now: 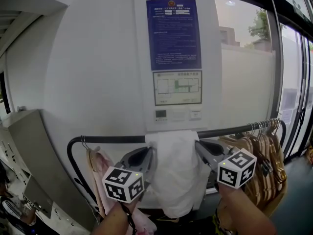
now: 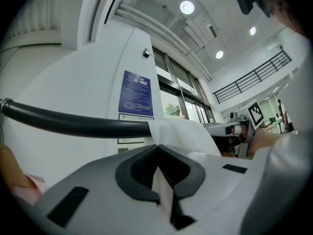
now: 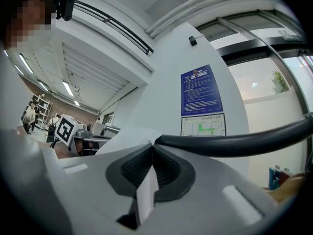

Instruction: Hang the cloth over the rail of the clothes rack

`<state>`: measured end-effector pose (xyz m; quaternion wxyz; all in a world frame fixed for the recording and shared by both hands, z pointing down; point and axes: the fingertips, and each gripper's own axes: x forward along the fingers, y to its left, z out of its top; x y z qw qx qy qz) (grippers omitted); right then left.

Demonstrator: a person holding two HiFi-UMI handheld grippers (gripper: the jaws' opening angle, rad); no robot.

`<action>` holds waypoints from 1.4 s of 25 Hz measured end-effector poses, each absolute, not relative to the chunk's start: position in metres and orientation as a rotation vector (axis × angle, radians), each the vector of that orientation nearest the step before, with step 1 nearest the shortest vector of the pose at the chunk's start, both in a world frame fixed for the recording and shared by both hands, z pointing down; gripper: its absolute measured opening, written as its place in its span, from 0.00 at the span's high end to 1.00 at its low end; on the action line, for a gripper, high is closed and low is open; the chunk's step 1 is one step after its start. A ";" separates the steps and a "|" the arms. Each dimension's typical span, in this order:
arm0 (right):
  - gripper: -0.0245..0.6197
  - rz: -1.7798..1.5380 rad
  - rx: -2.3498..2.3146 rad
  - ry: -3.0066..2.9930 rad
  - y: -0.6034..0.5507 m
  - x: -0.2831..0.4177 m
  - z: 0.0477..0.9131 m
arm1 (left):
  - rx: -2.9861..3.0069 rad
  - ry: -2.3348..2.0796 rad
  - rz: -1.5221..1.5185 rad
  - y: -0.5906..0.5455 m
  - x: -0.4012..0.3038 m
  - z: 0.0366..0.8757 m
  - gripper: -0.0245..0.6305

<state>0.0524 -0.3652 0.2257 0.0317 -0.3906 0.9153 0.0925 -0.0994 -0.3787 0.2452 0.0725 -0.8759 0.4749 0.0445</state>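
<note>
A white cloth [image 1: 178, 173] hangs draped over the black rail [image 1: 112, 139] of the clothes rack, in front of a white pillar. My left gripper [image 1: 149, 153] is at the cloth's left edge and is shut on a fold of it. My right gripper [image 1: 199, 147] is at its right edge, also shut on the fabric. In the left gripper view the cloth [image 2: 188, 136] runs from the rail [image 2: 73, 121] into the closed left gripper [image 2: 157, 150]. In the right gripper view a white strip of cloth [image 3: 146, 195] sits pinched in the right gripper [image 3: 152, 150] just under the rail [image 3: 234, 143].
Several wooden hangers [image 1: 261, 153] crowd the rail's right end. A pink garment [image 1: 100, 173] hangs at its left end. A blue notice [image 1: 173, 33] is fixed on the pillar behind. A grey cabinet [image 1: 29, 146] stands to the left, and glass doors [image 1: 293, 82] to the right.
</note>
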 end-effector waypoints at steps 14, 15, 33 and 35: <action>0.96 0.283 -1.416 2.676 -0.365 0.126 0.203 | -2.569 1.516 0.177 -0.369 -0.162 0.203 0.95; 0.96 0.274 -1.437 2.658 -0.366 0.135 0.202 | -2.563 1.525 0.178 -0.368 -0.167 0.200 0.95; 0.95 0.187 -1.504 2.603 -0.367 0.164 0.219 | -2.623 1.533 0.351 -0.364 -0.195 0.206 0.93; 0.95 0.182 -1.500 2.602 -0.367 0.163 0.220 | -2.619 1.557 0.349 -0.364 -0.199 0.221 0.91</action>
